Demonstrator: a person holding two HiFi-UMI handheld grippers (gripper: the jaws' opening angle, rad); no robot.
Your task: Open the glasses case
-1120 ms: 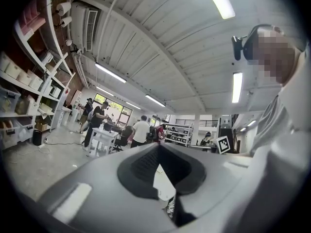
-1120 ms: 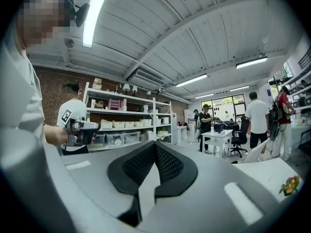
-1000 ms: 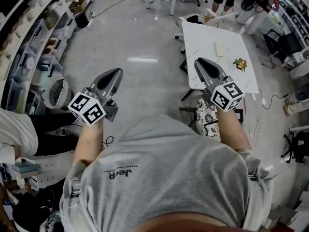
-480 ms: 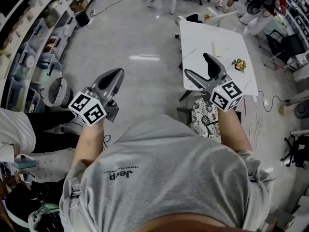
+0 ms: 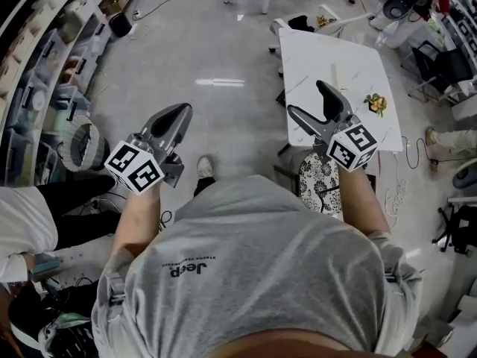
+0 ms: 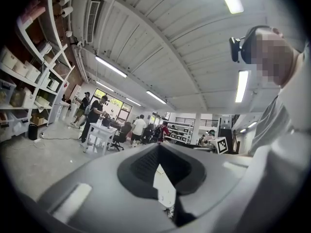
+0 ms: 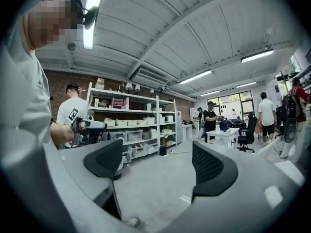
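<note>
not started, judging from here. no glasses case to be made out in any view: not between either pair of jaws, not on the white table (image 5: pixel 328 51) at far right. can make out on that table only a small yellow-green thing (image 5: pixel 375 101) and a thin pale strip (image 5: pixel 333 73). cannot place the case at all; possibly out of frame, possibly too small to tell.

holding the left gripper (image 5: pixel 179 114) out level over bare floor (image 5: pixel 216 43), well apart from the table. pads brought together with nothing clamped, as seen in the left gripper view, with just a sliver of gap low down.

holding the right gripper (image 5: pixel 307 99) level too, over the near left edge of the table as seen from the head view. jaws spread wide apart and empty. looking between them in the right gripper view, only floor and far shelving (image 7: pixel 126 125).

so nothing done as yet: case not found, not reached, not steadied, lid not lifted. everything left to do, at a guess: getting to the case, then most likely pinning its base with one gripper and prising the lid up with the other. would expect to need the left opened first.
</note>
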